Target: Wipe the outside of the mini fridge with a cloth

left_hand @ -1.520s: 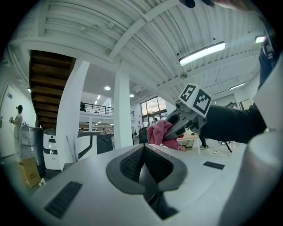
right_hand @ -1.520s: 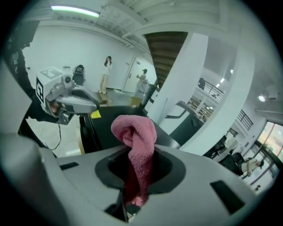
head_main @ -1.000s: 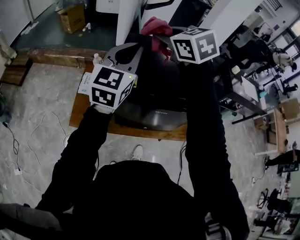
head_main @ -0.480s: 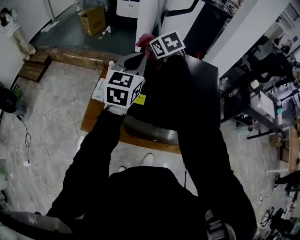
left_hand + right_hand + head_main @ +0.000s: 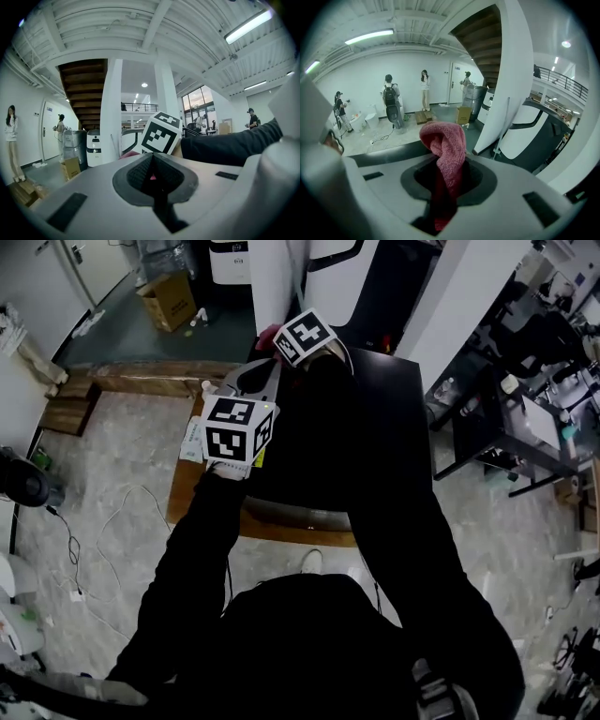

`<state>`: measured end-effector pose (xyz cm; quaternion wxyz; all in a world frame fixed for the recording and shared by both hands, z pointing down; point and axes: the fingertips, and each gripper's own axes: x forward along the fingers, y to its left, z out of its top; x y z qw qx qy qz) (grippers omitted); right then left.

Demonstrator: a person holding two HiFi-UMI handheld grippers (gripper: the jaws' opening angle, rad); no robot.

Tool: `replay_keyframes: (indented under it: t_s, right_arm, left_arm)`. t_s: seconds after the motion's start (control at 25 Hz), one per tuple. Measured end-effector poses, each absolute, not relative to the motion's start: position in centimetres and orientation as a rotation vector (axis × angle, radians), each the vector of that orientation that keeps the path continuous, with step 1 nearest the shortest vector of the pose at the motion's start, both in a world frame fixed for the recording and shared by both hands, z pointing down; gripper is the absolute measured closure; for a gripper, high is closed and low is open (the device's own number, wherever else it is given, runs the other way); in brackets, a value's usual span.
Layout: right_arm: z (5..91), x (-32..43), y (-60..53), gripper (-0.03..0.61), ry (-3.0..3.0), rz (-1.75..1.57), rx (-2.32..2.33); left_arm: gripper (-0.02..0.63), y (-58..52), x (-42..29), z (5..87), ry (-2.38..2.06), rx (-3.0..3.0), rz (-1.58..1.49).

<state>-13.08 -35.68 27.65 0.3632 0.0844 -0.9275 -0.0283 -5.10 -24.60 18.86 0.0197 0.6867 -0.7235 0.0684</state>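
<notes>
Here we show the wiping step under way, seen chiefly from the head view. The right gripper (image 5: 277, 337) is clenched on the pink cloth (image 5: 444, 138), whose free end bunches up beyond the jaws in the right gripper view. In the head view the cloth (image 5: 268, 333) sits at the far left corner of the black top of the mini fridge (image 5: 403, 395), which stands at upper centre of the frame on a wooden board (image 5: 186, 495). We cannot tell whether the cloth is pressed against the fridge or held just clear of it. The left gripper (image 5: 153, 174) has its jaws drawn together on nothing and hangs over the left edge of the fridge, close beside the right one. We judge that the next move calls for laying the cloth flat on a panel and drawing it along with steady contact, probably down the left wall, with the idle gripper kept out of its path. Compared with a second ago, the right gripper's marker cube has travelled from upper right of centre leftward to lie near the left gripper, and more floor now shows.
</notes>
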Motion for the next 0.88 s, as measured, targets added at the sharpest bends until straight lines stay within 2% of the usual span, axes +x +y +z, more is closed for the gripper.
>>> replay_keyframes:
  t_s: [0.88]
  right_arm:
    - [28.0, 12.6, -50.5, 0.495, -2.263, 0.077, 0.745]
  left_arm:
    - [0.607, -31.8, 13.9, 19.6, -1.801, 2.545, 0.216]
